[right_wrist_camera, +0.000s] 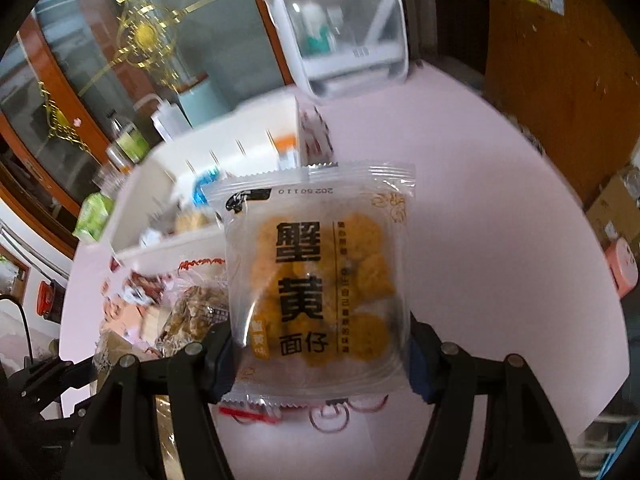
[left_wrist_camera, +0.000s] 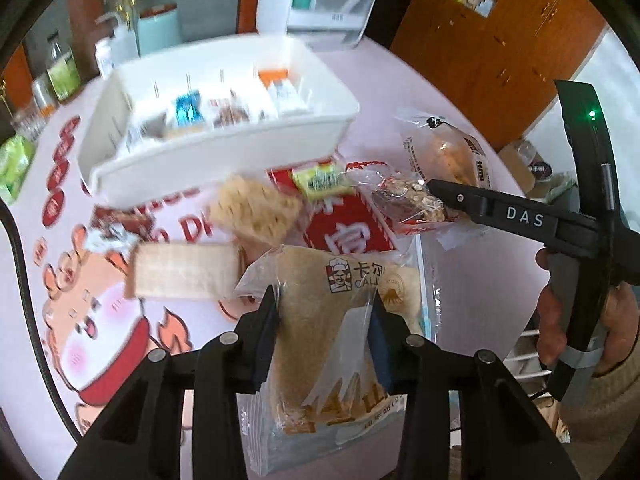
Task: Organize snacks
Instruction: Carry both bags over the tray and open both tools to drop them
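Observation:
My left gripper (left_wrist_camera: 324, 308) is shut on a clear-wrapped brown cake packet (left_wrist_camera: 328, 320) and holds it above the table. My right gripper (right_wrist_camera: 320, 344) is shut on a clear crab-roe noodle snack packet (right_wrist_camera: 316, 280), held up facing the camera. In the left wrist view that snack (left_wrist_camera: 452, 156) shows at the tip of the right gripper (left_wrist_camera: 436, 186). A white divided organizer bin (left_wrist_camera: 224, 148) with several snacks in its slots stands behind; it also shows in the right wrist view (right_wrist_camera: 180, 240). Loose snacks lie in front of it: a noodle block (left_wrist_camera: 256, 208), a wafer packet (left_wrist_camera: 184, 270), a nut bar (left_wrist_camera: 412, 200).
A pink printed tablecloth (left_wrist_camera: 100, 320) covers the round table. A white clear-front storage box (left_wrist_camera: 320, 0) stands at the far edge. Bottles and a teal canister (left_wrist_camera: 158, 30) stand at the back left. A wooden cabinet (left_wrist_camera: 500, 40) is to the right.

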Available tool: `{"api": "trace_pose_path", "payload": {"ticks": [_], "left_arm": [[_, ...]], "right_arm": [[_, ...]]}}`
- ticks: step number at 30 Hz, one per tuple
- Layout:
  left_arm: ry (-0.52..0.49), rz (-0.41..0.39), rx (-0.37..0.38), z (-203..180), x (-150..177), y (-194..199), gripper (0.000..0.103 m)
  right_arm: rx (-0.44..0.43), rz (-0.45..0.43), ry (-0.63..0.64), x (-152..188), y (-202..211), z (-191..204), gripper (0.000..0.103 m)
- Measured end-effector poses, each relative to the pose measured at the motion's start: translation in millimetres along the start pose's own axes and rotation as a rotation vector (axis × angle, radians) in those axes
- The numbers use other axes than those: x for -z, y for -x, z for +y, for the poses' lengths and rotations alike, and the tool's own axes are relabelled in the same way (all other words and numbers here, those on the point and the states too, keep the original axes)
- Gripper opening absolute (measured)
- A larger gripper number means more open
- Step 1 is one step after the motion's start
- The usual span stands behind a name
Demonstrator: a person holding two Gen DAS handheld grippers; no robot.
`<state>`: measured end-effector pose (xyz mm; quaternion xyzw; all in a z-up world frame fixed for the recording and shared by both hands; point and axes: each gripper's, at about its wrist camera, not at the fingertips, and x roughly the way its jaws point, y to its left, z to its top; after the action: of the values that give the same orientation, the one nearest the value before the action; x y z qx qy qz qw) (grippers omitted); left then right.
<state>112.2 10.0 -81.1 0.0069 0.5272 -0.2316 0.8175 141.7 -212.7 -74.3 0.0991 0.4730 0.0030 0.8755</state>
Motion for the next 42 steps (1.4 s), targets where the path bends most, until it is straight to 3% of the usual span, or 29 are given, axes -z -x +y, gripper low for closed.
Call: {"api": "trace_pose_path", "payload": {"ticks": [8, 20, 31, 34, 37, 39, 40, 41, 42], "left_arm": [[0.043, -0.135, -0.065, 9.4, -35.8, 36.5, 0.039], [0.119, -0.303, -0.191, 53.6, -107.1, 66.3, 0.039], [0.151, -0.348, -0.282, 71.2, -159.5, 39.4, 0.039], [0.165, -0.353, -0.315, 79.0, -170.2, 25.7, 0.039], [0.19, -0.342, -0.343, 91.0, -175.5, 6.6, 0.04], [0.206, -0.333, -0.372, 98.3, -176.0, -7.3, 0.043], [0.216, -0.313, -0.392, 104.6, -175.5, -18.8, 0.053], [0.222, -0.295, -0.391, 109.9, -175.2, -27.9, 0.072], [0.235, -0.27, -0.383, 118.0, -172.7, -38.6, 0.083]], "right_arm": [[-0.028, -0.088, 0.094, -46.7, 16.6, 27.7, 0.068], [-0.076, -0.155, 0.161, -104.6, 1.0, 60.1, 0.068], [-0.055, -0.19, 0.174, -152.4, -38.1, 80.0, 0.071], [-0.068, -0.139, 0.179, -156.5, -66.8, 83.4, 0.084], [-0.015, -0.078, 0.21, -152.4, -97.5, 87.5, 0.084], [-0.017, -0.049, 0.226, -145.8, -111.6, 88.1, 0.084], [-0.025, -0.044, 0.231, -142.6, -114.8, 88.3, 0.084], [-0.035, -0.038, 0.236, -139.6, -116.3, 88.0, 0.084], [-0.042, -0.033, 0.239, -137.2, -117.6, 87.4, 0.086]]}}
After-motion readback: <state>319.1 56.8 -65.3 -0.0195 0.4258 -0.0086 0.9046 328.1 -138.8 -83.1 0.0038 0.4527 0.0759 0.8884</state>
